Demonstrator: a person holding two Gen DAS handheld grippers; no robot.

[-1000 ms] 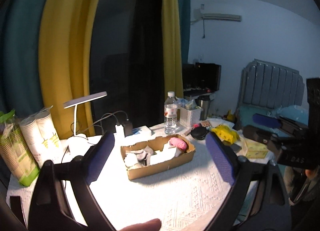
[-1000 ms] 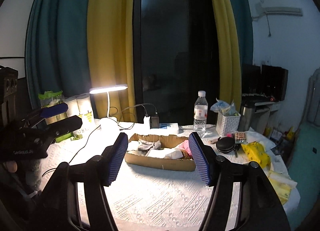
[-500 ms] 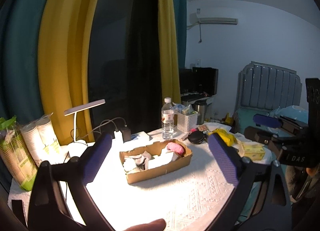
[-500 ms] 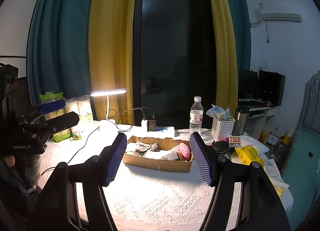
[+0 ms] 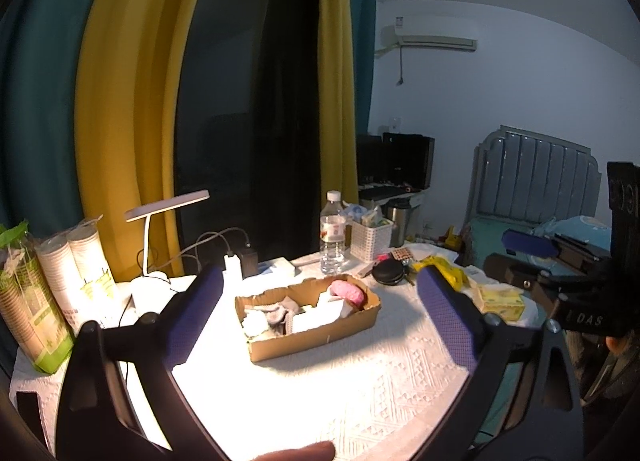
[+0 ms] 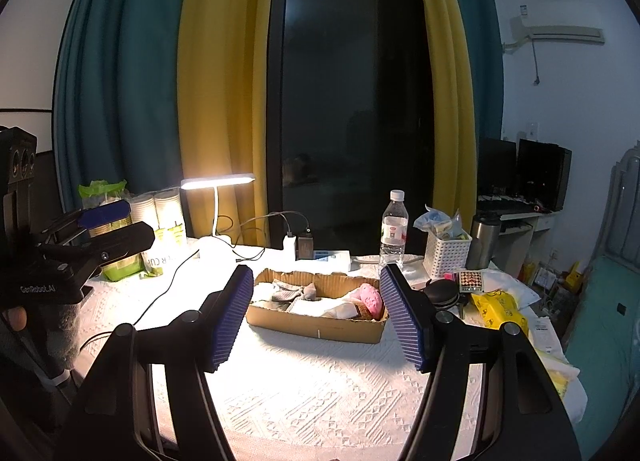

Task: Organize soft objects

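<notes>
A shallow cardboard box sits mid-table on the white cloth. It holds soft things: a pink plush piece, grey socks and white cloths. My left gripper is open and empty, held back from the near side of the box. My right gripper is open and empty, also held back from the box. Each gripper shows at the edge of the other's view, the right one and the left one.
A lit white desk lamp, cables and a charger stand behind the box. A water bottle, white basket, black round case and yellow packets lie right. Paper cups stand left. A bed is beyond.
Both grippers have drawn back and up from the table, so the box looks smaller and lower. Both stay open and empty. Nothing in the box has moved.
</notes>
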